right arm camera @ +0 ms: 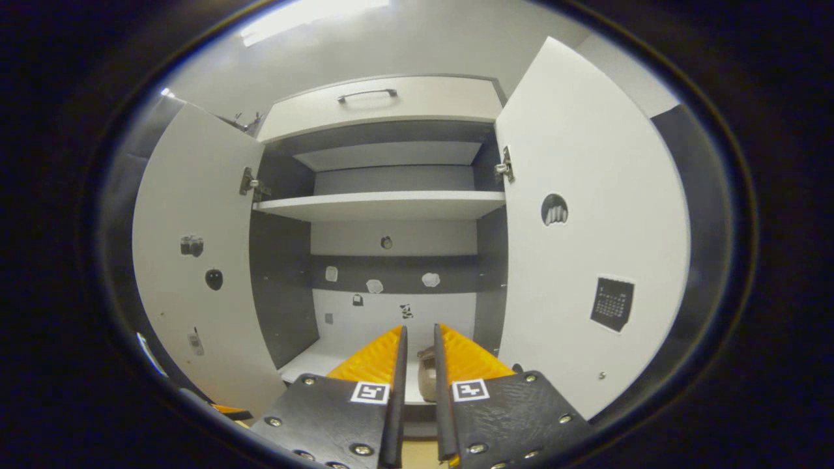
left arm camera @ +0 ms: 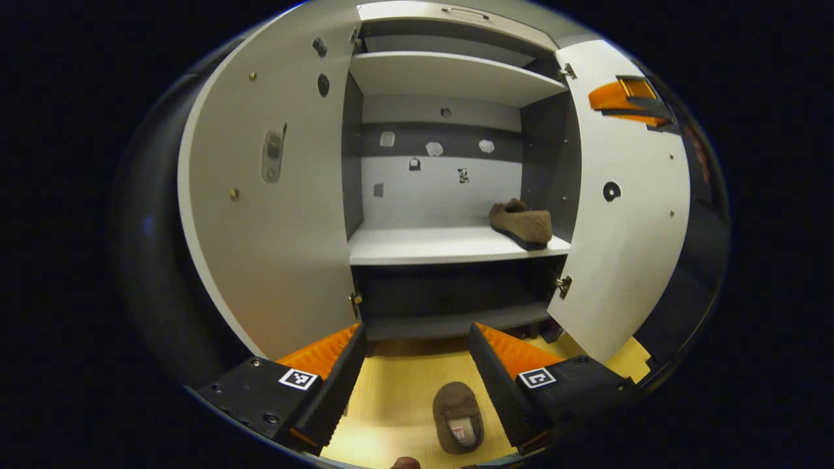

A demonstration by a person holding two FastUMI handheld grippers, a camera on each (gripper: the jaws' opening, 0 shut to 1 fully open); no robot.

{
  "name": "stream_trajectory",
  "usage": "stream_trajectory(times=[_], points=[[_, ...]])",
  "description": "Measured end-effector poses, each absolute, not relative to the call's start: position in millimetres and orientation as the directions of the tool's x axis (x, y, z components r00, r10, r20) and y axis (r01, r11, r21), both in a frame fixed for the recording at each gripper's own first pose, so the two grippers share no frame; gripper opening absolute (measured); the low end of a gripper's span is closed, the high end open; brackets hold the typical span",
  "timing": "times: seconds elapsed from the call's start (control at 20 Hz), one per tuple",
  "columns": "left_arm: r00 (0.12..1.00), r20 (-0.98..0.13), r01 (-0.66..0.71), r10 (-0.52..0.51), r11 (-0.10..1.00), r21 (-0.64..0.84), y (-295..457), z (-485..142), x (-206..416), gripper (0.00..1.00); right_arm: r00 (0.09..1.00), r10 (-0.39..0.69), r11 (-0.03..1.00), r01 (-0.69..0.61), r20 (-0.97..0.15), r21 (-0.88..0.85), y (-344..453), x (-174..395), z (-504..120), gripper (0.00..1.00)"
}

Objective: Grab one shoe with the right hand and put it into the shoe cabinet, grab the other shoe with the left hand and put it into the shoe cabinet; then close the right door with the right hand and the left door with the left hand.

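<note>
Slipper [left arm camera: 458, 417] on the pale floor at the bottom centre of my left gripper view looks soft, light and floppy, so I judge it will sag if pinched at the toe; I would take it across the firmer heel rim or side wall. My left gripper [left arm camera: 417, 365] hangs above it with jaws spread wide, holding and touching nothing. Farther in, the other slipper [left arm camera: 521, 223] lies on the cabinet's middle shelf [left arm camera: 423, 246], at right of centre, near the open right door [left arm camera: 625, 215]. In the right gripper view, my right gripper [right arm camera: 417, 365] has its jaws nearly together with a narrow gap, empty, pointing toward that shelved slipper low in the frame. Both doors stand open.
</note>
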State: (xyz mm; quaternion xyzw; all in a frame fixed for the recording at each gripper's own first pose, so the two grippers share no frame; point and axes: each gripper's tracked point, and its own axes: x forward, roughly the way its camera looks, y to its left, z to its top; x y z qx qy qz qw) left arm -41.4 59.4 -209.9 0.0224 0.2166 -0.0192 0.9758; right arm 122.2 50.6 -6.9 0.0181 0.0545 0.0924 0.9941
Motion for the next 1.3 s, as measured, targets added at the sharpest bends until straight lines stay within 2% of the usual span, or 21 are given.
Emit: stream_trajectory(times=[0.45,0.7,1.05,1.3], points=[[0.748,-0.654,0.143,-0.11,0.99,-0.004,47.4,-338.4,-75.5,0.97,0.994,0.086,0.996,-0.086,-0.073,0.015,7.2,92.5,18.0,0.21],[0.63,-0.759,0.145,-0.16,0.986,-0.088,37.8,-403.5,-104.7,0.98,0.997,0.026,1.0,-0.026,-0.072,0.001,-9.6,83.8,25.1,0.2],[0.535,-0.83,0.171,-0.158,0.982,-0.076,38.6,-460.5,-119.8,0.99,0.996,-0.026,0.999,0.024,-0.082,-0.026,-22.9,75.5,32.1,0.2],[0.515,-0.846,0.156,-0.142,0.985,-0.07,42.1,-491.9,-108.5,0.98,0.995,-0.056,0.998,0.053,-0.082,-0.038,-33.8,67.8,36.0,0.21]])
